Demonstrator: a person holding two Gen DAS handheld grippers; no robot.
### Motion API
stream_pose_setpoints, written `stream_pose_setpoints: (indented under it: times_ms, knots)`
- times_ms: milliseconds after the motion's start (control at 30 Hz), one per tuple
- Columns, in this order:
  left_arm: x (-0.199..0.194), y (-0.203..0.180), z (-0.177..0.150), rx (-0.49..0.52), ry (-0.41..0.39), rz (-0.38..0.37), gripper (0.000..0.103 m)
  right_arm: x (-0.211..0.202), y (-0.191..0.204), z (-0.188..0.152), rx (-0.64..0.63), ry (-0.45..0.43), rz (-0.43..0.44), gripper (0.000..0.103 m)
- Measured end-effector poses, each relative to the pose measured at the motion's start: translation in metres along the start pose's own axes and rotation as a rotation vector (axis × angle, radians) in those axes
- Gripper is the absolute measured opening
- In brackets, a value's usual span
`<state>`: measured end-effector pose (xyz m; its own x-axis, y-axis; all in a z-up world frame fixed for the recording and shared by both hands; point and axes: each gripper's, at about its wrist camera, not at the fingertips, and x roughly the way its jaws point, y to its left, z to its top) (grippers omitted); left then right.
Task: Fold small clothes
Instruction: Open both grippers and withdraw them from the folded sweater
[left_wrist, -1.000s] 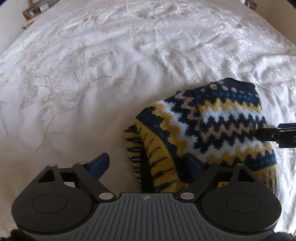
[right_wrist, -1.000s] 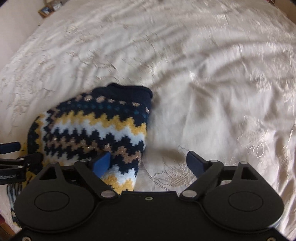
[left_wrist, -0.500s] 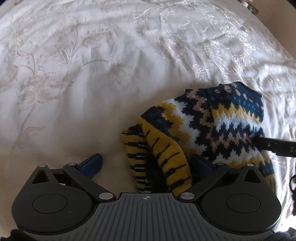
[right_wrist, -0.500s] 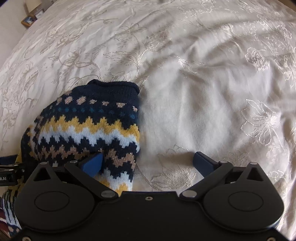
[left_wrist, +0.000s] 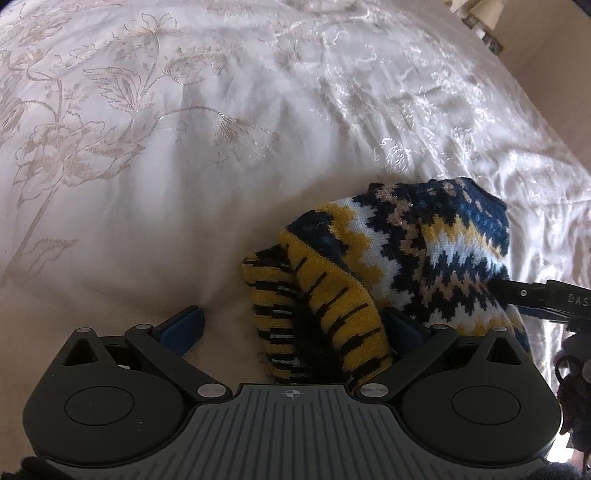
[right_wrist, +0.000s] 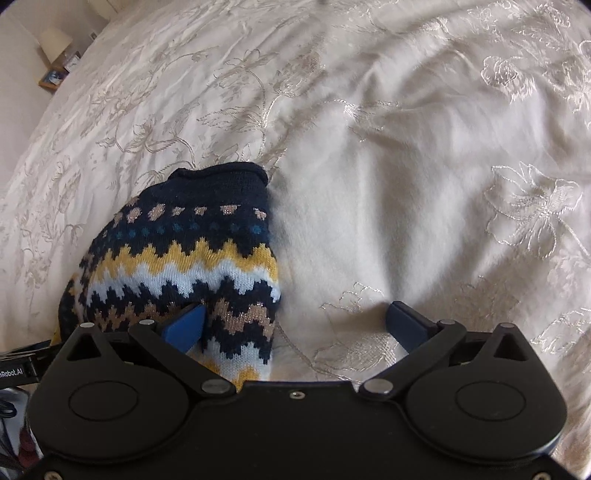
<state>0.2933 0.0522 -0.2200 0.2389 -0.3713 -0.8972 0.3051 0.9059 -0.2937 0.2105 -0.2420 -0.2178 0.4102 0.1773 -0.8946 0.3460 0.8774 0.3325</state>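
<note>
A folded knit sweater (left_wrist: 424, 251) in navy, yellow and white zigzags lies on the bed; in the right wrist view the sweater (right_wrist: 184, 258) sits at the left. My left gripper (left_wrist: 291, 326) is open and close over its yellow striped hem, which lies between the fingers, near the right one. My right gripper (right_wrist: 295, 325) is open too: its left finger hangs over the knit, its right finger over bare bedspread. Neither gripper's pads press on the cloth. A black finger of the right gripper (left_wrist: 546, 295) reaches in over the sweater from the right edge.
A white bedspread (left_wrist: 184, 166) with embroidered flowers covers the whole bed, wrinkled around the sweater. A bedside table with a lamp (right_wrist: 55, 48) stands past the far left corner. Another lamp (left_wrist: 480, 14) shows at the bed's far right edge.
Both grippers' jaws have spread a little wider and both have sunk closer to the sweater, rolling as they came. The sweater itself has stayed in place.
</note>
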Motion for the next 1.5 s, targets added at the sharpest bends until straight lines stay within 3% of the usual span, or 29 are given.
stream_pose_setpoints:
  times_ms: [167,267,333,433,500,667,833,1033,1133,1300,1400,1500]
  knots:
    - [-0.004,0.008,-0.001,0.028,0.008,-0.053,0.103,-0.003,-0.008,-0.002,0.040,0.012,0.049,0.103]
    - [-0.019,0.013,-0.004,0.016,-0.033,-0.059,0.088,-0.011,-0.007,-0.002,0.039,-0.016,0.042,0.102]
    - [-0.034,0.008,-0.007,0.041,-0.074,-0.016,0.079,-0.025,0.001,-0.006,0.000,-0.070,0.024,0.102]
    - [-0.060,-0.011,-0.020,0.188,-0.154,0.066,0.078,-0.045,0.013,-0.018,-0.078,-0.111,0.003,0.102]
    - [-0.064,-0.019,-0.030,0.261,-0.148,0.117,0.079,-0.052,0.018,-0.030,-0.099,-0.118,-0.009,0.102]
    - [-0.054,-0.005,-0.047,0.199,-0.110,0.149,0.080,-0.054,0.019,-0.063,-0.138,-0.080,-0.052,0.102]
    - [-0.059,-0.008,-0.043,0.199,-0.140,0.150,0.078,-0.060,0.021,-0.077,-0.121,-0.103,-0.062,0.102]
    - [-0.108,-0.020,-0.042,0.200,-0.306,0.202,0.072,-0.106,0.035,-0.078,-0.183,-0.282,-0.101,0.102]
    - [-0.145,-0.032,-0.042,0.200,-0.427,0.205,0.072,-0.135,0.045,-0.078,-0.206,-0.396,-0.118,0.102]
    - [-0.203,-0.069,-0.043,0.190,-0.650,0.358,0.072,-0.180,0.065,-0.074,-0.224,-0.579,-0.129,0.102]
    - [-0.223,-0.079,-0.044,0.151,-0.690,0.337,0.072,-0.200,0.077,-0.077,-0.231,-0.674,-0.159,0.102]
    - [-0.234,-0.090,-0.045,0.078,-0.637,0.303,0.072,-0.212,0.089,-0.081,-0.213,-0.700,-0.300,0.102]
